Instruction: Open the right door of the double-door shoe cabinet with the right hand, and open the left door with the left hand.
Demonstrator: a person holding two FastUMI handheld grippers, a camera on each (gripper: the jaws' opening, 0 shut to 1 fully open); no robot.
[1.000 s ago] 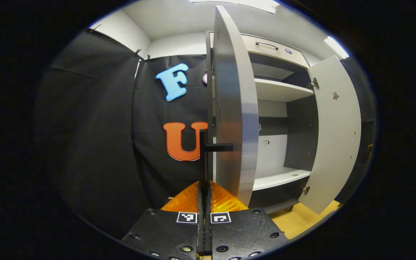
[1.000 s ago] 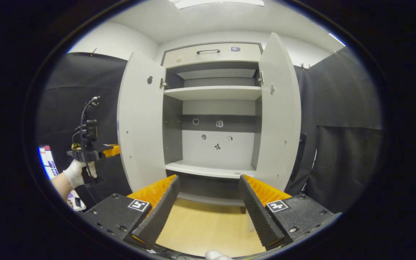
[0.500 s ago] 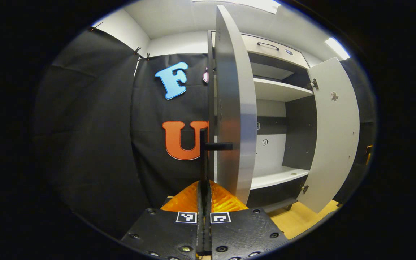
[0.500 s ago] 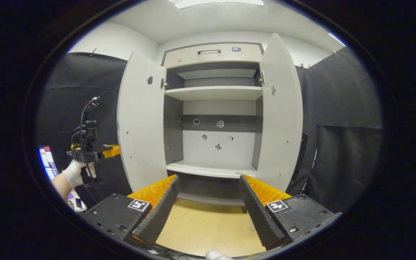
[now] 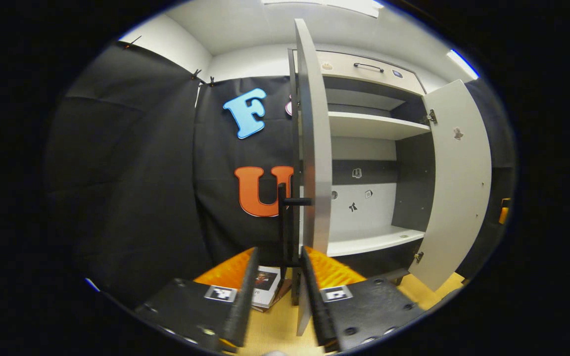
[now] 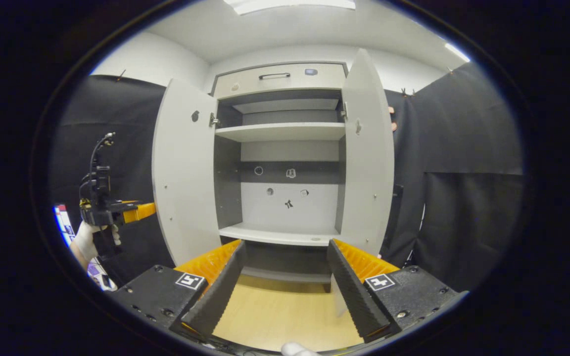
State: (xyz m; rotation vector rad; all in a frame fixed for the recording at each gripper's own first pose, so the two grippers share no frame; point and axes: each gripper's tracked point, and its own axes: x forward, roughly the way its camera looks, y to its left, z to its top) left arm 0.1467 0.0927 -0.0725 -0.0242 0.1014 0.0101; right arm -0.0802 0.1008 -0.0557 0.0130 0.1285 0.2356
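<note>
Standing wide open, both doors of the shoe cabinet (image 6: 280,148) suggest the task is at its last step. The left gripper (image 5: 275,296) has its jaws parted on either side of the left door's (image 5: 314,148) black handle (image 5: 285,222), not pressing it. The right gripper (image 6: 285,287) hangs with jaws wide, holding nothing, well clear of the right door (image 6: 369,163). What's left, I judge, is drawing the left gripper straight back off the handle.

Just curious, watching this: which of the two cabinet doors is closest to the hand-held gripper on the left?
The left door. Its edge and black handle stand right ahead of the open left hand-held gripper; the right door hangs open on the cabinet's far side.
</note>
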